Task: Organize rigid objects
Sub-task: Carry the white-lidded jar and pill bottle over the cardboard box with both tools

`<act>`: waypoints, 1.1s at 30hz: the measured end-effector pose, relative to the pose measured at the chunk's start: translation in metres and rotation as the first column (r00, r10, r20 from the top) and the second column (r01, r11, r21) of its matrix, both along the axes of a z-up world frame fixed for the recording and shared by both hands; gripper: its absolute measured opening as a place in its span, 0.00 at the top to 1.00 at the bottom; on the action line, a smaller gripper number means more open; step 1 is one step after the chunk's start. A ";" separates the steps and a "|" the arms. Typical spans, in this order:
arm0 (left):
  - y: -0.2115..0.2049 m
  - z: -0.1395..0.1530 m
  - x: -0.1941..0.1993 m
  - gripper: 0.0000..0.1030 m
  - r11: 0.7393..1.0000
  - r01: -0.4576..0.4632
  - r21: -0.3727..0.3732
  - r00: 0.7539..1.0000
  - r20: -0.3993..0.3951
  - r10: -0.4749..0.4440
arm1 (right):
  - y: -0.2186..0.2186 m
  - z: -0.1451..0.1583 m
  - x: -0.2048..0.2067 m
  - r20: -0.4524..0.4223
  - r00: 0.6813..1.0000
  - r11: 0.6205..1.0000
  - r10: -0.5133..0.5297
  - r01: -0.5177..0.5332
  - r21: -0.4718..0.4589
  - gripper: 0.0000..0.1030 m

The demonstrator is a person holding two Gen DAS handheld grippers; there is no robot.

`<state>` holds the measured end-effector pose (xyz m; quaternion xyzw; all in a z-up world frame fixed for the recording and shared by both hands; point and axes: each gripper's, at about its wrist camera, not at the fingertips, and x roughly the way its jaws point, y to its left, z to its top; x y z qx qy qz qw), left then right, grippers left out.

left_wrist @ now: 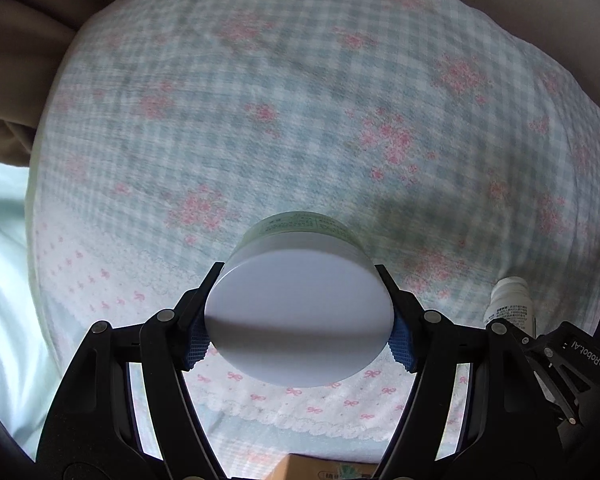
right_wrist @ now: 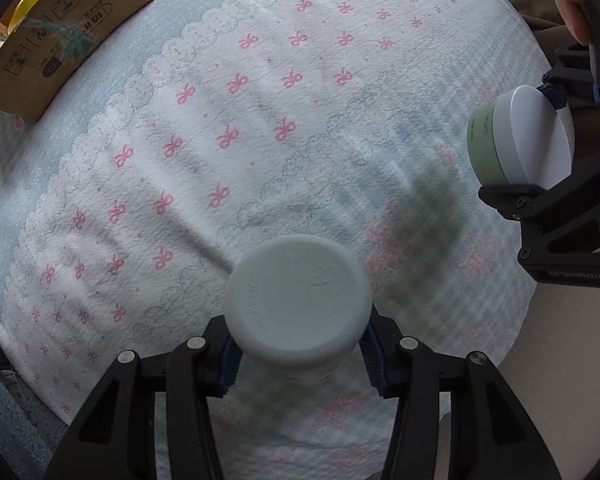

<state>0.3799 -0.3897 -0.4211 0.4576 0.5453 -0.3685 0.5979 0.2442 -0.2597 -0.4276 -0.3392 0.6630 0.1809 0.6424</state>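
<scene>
Left wrist: our left gripper (left_wrist: 300, 320) clamps a white-lidded green jar (left_wrist: 298, 316) by its lid, above the checked cloth (left_wrist: 300, 100), a white bottle (left_wrist: 510, 300) at right. Right wrist: our right gripper (right_wrist: 298, 354) pinches that bottle (right_wrist: 298, 304) under its cap, above the bow-print cloth (right_wrist: 220, 120); a cardboard box (right_wrist: 60, 36) sits far left, the jar (right_wrist: 520, 136) at right

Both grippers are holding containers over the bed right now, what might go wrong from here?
The left gripper pinches the round green jar with the white lid only at its lid edge; it might slip. The right gripper and its white plastic bottle hang near the left one; they might collide.
</scene>
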 end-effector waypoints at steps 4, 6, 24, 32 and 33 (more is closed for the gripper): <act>0.008 0.026 -0.002 0.34 0.999 -0.042 -0.023 0.999 0.020 0.043 | 0.001 0.023 -0.006 0.036 0.999 1.000 -0.011 0.011 -0.002 0.55; 0.012 0.037 -0.006 0.34 0.997 -0.072 -0.038 0.997 0.024 0.073 | 0.005 0.032 -0.009 0.058 0.998 1.000 -0.016 0.016 -0.003 0.55; 0.172 0.193 -0.041 0.34 0.872 -0.421 -0.252 0.884 0.102 0.456 | 0.021 0.160 -0.062 0.240 0.971 1.000 0.005 -0.012 0.025 0.55; 0.282 0.243 -0.086 0.34 0.753 -0.582 -0.308 0.760 0.125 0.638 | 0.052 0.218 -0.061 0.303 0.952 0.992 0.043 -0.076 0.097 0.55; 0.296 0.246 -0.091 0.34 0.738 -0.598 -0.312 0.745 0.123 0.656 | 0.059 0.225 -0.060 0.310 0.950 0.992 0.043 -0.079 0.103 0.55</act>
